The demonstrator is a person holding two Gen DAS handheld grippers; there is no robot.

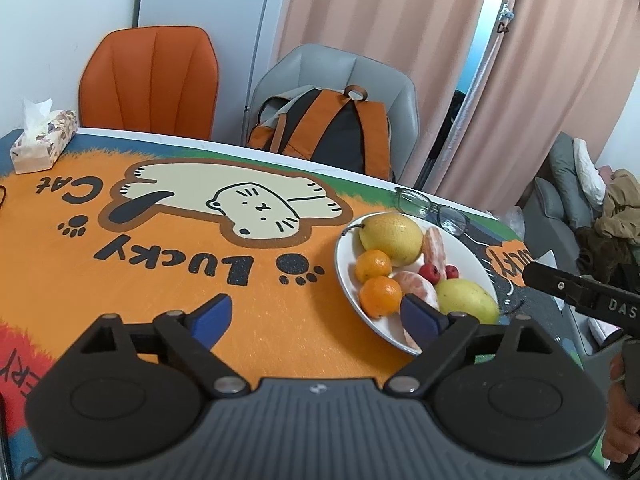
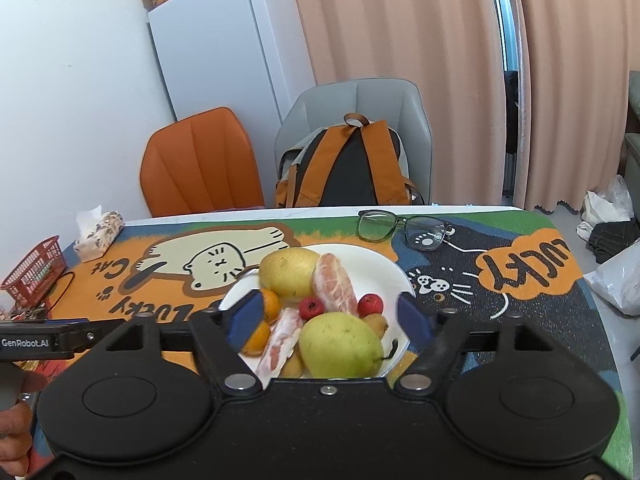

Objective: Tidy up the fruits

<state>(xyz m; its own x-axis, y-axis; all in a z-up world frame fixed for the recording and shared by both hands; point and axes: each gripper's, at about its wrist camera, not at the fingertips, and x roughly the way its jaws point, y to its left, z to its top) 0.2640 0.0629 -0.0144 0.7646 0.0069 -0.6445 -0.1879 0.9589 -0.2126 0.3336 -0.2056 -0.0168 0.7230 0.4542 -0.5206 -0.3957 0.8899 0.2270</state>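
Directly ahead of the right gripper [image 2: 328, 316], jaws wide and empty, sits the pear [image 2: 340, 344], stem right; left gripper [image 1: 316, 316], also spread, is off-plate [image 1: 344, 276].

Left gripper [image 1: 316, 318] is held low at the near left, blue pads [image 1: 212, 316] spread wide, nothing gripped. Right gripper [image 2: 328, 318] is held at the near right, jaws likewise wide apart, nothing clamped.

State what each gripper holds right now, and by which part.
Nothing is held. The left gripper is open above the orange cat-print table mat; the right gripper is open over the round white plate of fruit, gripping none.
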